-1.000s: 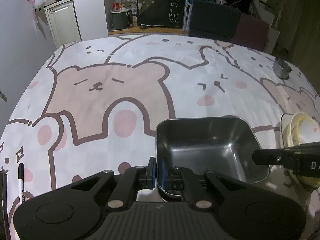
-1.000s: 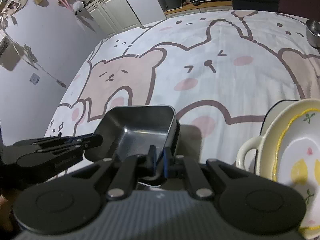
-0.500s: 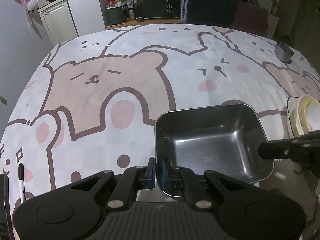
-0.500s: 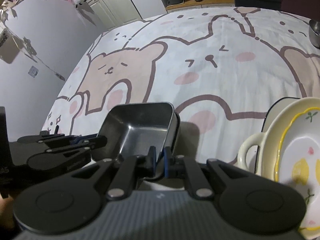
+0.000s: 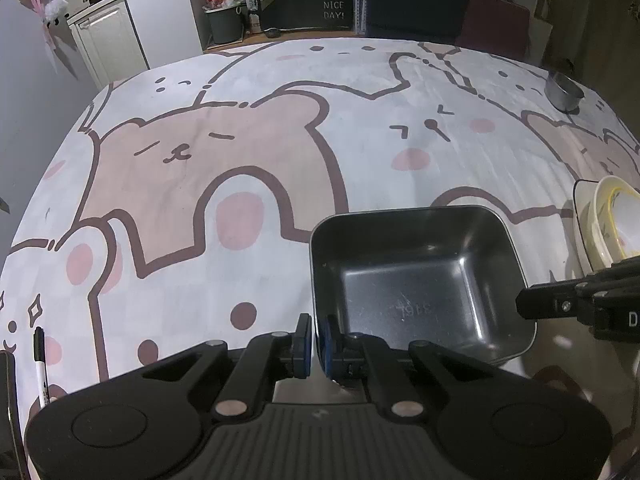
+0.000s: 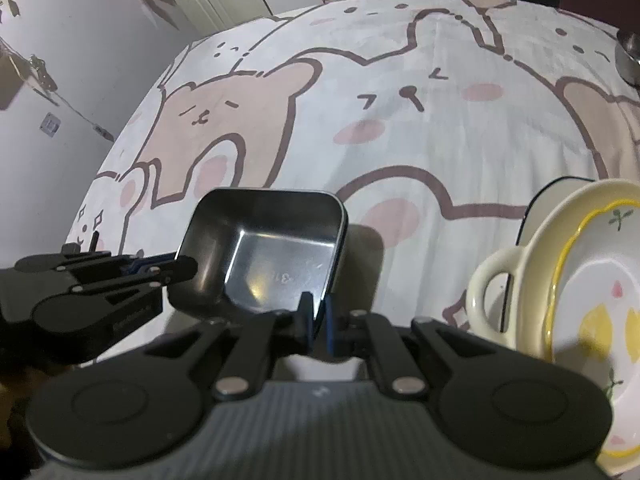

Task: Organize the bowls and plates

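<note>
We held the hard, light, slippery metal tray by its thin rim, near the yellow bowl, with our left gripper and right gripper fingers pinched tight on it.

Tablecloth ahead lies bare; stacked dishes crowd the right.

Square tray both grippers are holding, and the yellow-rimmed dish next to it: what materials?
Square tray: likely stainless steel, brushed satin finish; grey mirror-like glints and a stamped mark on the floor.
Yellow-rimmed dish: looks like glazed ceramic; glossy cream surface with painted lemons and a thick looped handle.
</note>
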`<move>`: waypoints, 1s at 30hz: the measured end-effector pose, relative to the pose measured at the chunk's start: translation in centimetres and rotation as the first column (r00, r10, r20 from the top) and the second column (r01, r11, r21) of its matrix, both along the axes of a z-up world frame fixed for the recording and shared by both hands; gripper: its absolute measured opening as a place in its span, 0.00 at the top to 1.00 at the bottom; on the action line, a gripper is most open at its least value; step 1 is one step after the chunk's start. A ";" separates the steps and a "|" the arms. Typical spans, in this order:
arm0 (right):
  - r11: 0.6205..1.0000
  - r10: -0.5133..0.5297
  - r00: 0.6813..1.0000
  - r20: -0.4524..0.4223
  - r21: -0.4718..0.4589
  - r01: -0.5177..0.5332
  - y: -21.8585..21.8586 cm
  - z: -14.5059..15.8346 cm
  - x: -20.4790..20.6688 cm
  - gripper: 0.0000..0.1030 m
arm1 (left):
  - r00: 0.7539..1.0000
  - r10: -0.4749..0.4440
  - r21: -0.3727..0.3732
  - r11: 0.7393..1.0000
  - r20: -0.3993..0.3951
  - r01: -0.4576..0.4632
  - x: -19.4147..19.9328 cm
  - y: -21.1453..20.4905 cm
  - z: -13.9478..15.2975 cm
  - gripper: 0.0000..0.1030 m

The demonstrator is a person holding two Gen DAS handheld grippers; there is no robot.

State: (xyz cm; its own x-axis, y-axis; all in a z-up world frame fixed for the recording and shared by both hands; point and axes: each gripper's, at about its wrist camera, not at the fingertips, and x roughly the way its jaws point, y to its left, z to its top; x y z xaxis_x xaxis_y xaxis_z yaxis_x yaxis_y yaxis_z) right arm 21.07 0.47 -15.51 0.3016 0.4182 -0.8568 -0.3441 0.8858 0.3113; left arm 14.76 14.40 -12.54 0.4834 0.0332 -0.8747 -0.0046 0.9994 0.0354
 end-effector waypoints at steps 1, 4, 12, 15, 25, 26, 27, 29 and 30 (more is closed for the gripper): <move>1.000 0.000 1.000 -0.002 0.001 0.000 0.0 0.0 0.0 0.93 | 1.000 0.000 0.001 1.000 0.000 0.000 0.0 0.0 0.0 0.94; 1.000 0.002 1.000 -0.006 -0.001 -0.002 0.0 -0.2 0.1 0.92 | 1.000 0.001 0.001 1.000 0.000 -0.001 0.0 0.0 0.0 0.92; 1.000 -0.003 1.000 -0.015 -0.009 0.002 0.0 -0.3 0.1 0.90 | 1.000 0.002 -0.021 1.000 0.004 -0.002 -0.1 0.2 0.0 0.91; 1.000 -0.001 1.000 -0.015 -0.011 0.001 -0.1 -0.4 0.2 0.86 | 1.000 -0.008 -0.021 1.000 0.004 0.009 -0.1 0.0 0.1 0.89; 1.000 0.016 1.000 -0.007 -0.011 -0.016 -0.2 -0.1 -0.1 0.60 | 1.000 -0.007 -0.049 0.999 0.007 0.007 -0.3 -0.1 0.7 0.55; 1.000 0.016 1.000 -0.002 -0.015 -0.016 -0.3 0.0 -0.1 0.58 | 1.000 -0.006 -0.051 0.999 0.007 0.007 -0.3 -0.1 0.8 0.51; 1.000 0.015 1.000 0.003 -0.020 -0.015 -0.3 0.0 -0.1 0.56 | 1.000 -0.007 -0.053 0.999 0.009 0.008 -0.4 -0.2 0.9 0.47; 1.000 0.017 1.000 0.008 -0.021 -0.016 -0.4 0.2 -0.1 0.53 | 1.000 -0.013 -0.052 0.999 0.014 0.014 -0.5 -0.4 1.2 0.39; 1.000 0.017 1.000 0.011 -0.016 -0.016 -0.5 0.4 -0.2 0.49 | 1.000 -0.016 -0.051 0.999 0.017 0.017 -0.5 -0.5 1.5 0.33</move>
State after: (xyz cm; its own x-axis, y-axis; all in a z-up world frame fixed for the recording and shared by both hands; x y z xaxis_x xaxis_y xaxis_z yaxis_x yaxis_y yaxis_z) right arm 20.91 -0.04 -15.14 0.3042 0.4095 -0.8601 -0.3620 0.8848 0.2932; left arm 14.22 13.86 -11.09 0.4976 -0.0191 -0.8672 0.0114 0.9998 -0.0155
